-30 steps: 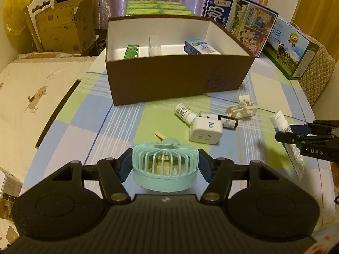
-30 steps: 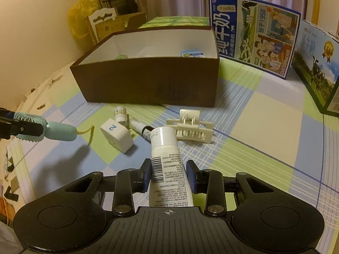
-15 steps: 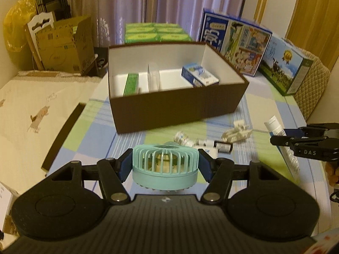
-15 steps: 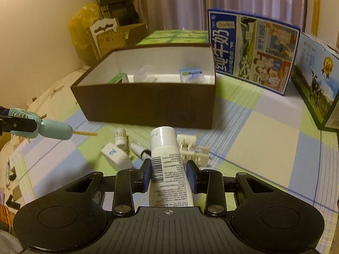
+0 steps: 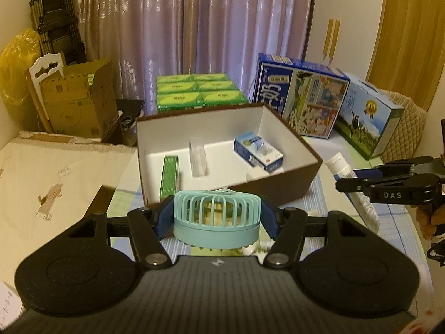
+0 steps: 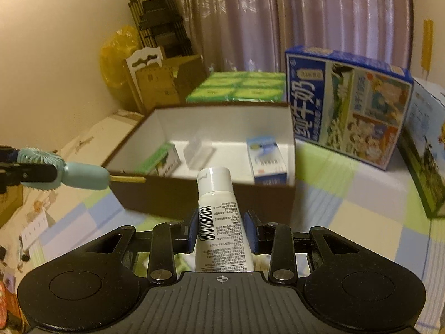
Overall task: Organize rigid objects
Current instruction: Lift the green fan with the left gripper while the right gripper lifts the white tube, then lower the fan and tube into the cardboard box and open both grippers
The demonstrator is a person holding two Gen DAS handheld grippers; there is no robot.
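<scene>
Left gripper (image 5: 217,220) clamps teal fan (image 5: 216,217), right gripper (image 6: 222,232) clamps white tube (image 6: 219,217), both facing the brown box's near rim (image 6: 194,181).

- My left gripper (image 5: 217,218) is raised just short of the brown box (image 5: 278,186), its near wall straight ahead, with both blue pads (image 5: 164,217) pressed against the sides of the mint fan (image 5: 216,220).
- My right gripper (image 6: 222,229) is level with it, off that box's near right corner, fingers clamped on the white tube (image 6: 219,222).
- My right hand (image 5: 429,217) grips its handle.
</scene>
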